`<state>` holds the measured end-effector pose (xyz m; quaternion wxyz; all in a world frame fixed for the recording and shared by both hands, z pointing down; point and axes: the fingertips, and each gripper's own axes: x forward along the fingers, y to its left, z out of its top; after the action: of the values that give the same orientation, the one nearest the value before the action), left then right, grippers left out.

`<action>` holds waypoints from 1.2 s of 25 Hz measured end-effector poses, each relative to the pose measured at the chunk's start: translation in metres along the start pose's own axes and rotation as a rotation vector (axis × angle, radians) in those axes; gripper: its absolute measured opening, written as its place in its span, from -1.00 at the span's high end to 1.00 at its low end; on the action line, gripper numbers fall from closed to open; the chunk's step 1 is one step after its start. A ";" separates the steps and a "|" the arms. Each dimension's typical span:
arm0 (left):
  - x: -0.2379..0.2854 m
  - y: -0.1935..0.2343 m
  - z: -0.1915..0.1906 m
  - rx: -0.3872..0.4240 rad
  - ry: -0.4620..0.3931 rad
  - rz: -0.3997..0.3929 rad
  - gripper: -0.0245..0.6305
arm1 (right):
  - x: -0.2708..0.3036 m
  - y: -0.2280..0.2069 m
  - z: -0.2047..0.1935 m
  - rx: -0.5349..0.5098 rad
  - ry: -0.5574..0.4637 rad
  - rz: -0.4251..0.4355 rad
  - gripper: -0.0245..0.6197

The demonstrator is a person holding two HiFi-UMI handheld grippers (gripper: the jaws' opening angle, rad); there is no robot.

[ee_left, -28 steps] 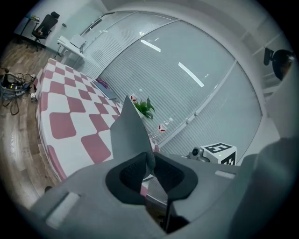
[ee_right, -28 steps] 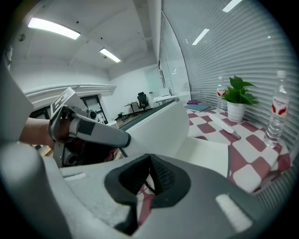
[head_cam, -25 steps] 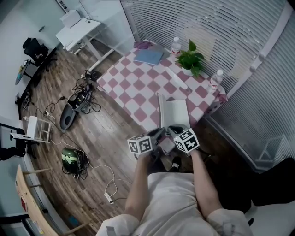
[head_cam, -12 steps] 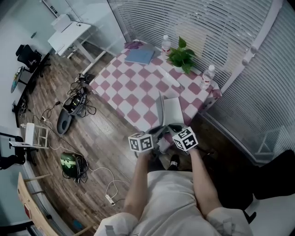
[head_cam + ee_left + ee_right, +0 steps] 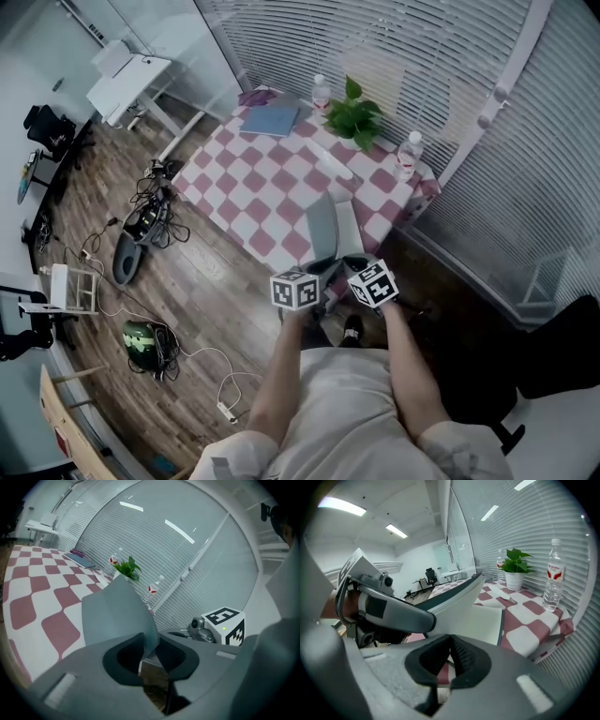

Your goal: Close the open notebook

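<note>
The notebook [image 5: 345,225] lies on the checked counter [image 5: 246,192], on my side of the potted plant [image 5: 353,114] and well apart from it, at the counter edge nearest me. Its white page lies flat. Its grey cover [image 5: 322,228] stands raised and leans over that page. My left tool [image 5: 325,269] has the near corner of the cover between its jaws. These jaws have just been opening and stand a narrow way apart, with the corner resting against one pad and not clamped. My right tool [image 5: 354,265] sits just beside the left tool, on the near side of the plant, with its jaws pressed together and nothing between them. One water bottle [image 5: 322,92] stands just left of the plant. A second bottle [image 5: 406,152] stands to the plant's right. A blue folder [image 5: 270,120] lies further left of the plant.
</note>
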<state>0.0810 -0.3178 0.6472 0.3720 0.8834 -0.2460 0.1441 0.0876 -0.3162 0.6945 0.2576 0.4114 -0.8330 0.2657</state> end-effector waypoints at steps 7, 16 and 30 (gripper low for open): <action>0.018 -0.004 -0.008 0.029 0.038 0.019 0.69 | 0.000 -0.014 -0.011 0.037 0.023 -0.026 0.92; 0.026 -0.016 -0.011 0.042 -0.006 0.005 0.60 | -0.003 -0.030 -0.027 0.099 0.045 -0.040 0.92; 0.021 -0.024 -0.035 0.044 0.001 0.033 0.59 | -0.006 -0.030 -0.052 0.158 0.075 -0.040 0.92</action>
<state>0.1091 -0.2848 0.6657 0.3501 0.8871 -0.2571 0.1562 0.1265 -0.2942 0.7351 0.2606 0.4369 -0.7908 0.3405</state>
